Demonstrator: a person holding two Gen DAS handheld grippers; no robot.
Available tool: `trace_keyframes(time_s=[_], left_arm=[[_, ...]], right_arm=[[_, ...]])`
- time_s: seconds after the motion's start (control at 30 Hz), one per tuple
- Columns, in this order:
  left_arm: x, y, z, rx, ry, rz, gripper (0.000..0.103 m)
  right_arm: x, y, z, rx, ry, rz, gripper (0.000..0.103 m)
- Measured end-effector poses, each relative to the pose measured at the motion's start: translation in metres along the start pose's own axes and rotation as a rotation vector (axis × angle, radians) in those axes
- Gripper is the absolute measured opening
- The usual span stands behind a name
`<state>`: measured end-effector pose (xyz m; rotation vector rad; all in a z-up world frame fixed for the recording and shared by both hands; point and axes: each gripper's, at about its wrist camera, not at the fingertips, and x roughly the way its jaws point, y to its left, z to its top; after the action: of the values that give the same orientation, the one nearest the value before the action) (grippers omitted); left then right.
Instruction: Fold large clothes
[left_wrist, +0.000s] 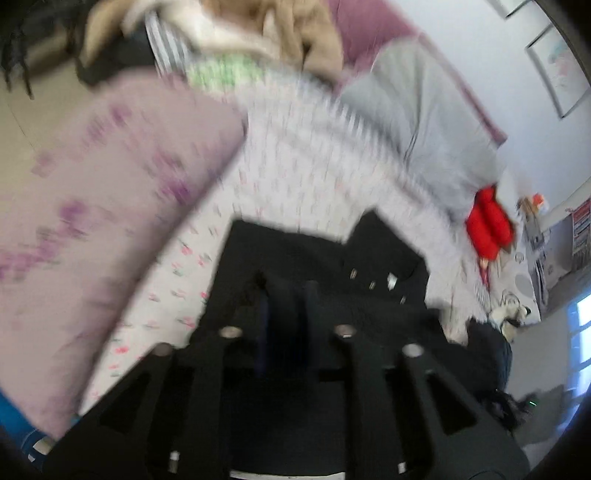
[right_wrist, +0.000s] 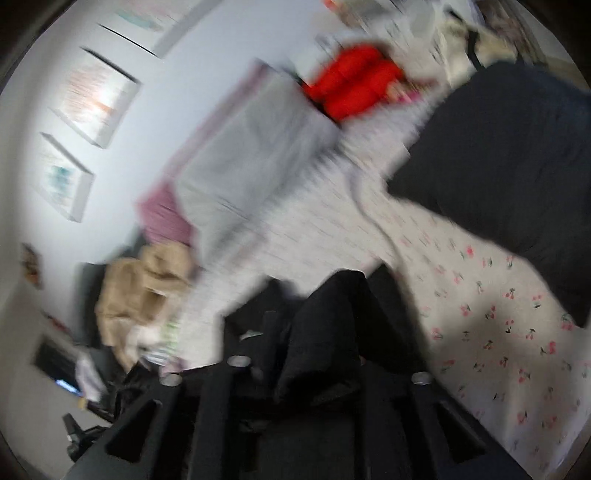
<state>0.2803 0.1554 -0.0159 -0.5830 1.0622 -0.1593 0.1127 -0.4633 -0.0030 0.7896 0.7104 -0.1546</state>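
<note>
Left hand-held gripper (left_wrist: 286, 295) clamps black garment (left_wrist: 321, 258) over cherry-print sheet (left_wrist: 295, 166); lilac pillow (left_wrist: 103, 206) beside.

Left gripper (left_wrist: 286, 295) and right gripper (right_wrist: 325, 317) both have jaws clamped on cloth.

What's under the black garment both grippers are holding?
The black garment lies over a cherry-print bedsheet, visible around its edges. Anything beneath the cloth is covered. Left gripper and right gripper both pinch it.

Near my bed's (right_wrist: 480, 295) headboard edge I see a grey pillow (left_wrist: 424, 110), a red cushion (left_wrist: 487, 225) beside it, and what may be tan clothing (right_wrist: 147, 284) heaped at a corner.
</note>
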Motion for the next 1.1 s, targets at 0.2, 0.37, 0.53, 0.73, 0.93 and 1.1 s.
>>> trace_keyframes(time_s=[0.2, 0.37, 0.53, 0.73, 0.93, 1.1], left_arm=[[0.032, 0.032, 0.011, -0.023, 0.036, 0.074, 0.061], [0.060, 0.035, -0.007, 0.086, 0.111, 0.085, 0.067], [0.080, 0.029, -0.014, 0.122, 0.120, 0.045, 0.067], [0.102, 0.011, -0.013, 0.233, 0.081, 0.088, 0.039], [0.085, -0.006, -0.002, 0.268, -0.039, 0.116, 0.007], [0.081, -0.036, 0.030, 0.280, -0.127, 0.130, 0.007]], right_arm=[[0.011, -0.046, 0.013, 0.086, -0.067, -0.039, 0.085], [0.026, -0.040, 0.001, -0.199, 0.021, -0.164, 0.085], [0.055, -0.021, -0.012, -0.431, 0.077, -0.226, 0.084], [0.084, -0.002, -0.009, -0.570, 0.134, -0.278, 0.008], [0.075, 0.014, -0.002, -0.595, 0.042, -0.268, 0.004], [0.092, 0.040, 0.025, -0.600, -0.025, -0.309, 0.004]])
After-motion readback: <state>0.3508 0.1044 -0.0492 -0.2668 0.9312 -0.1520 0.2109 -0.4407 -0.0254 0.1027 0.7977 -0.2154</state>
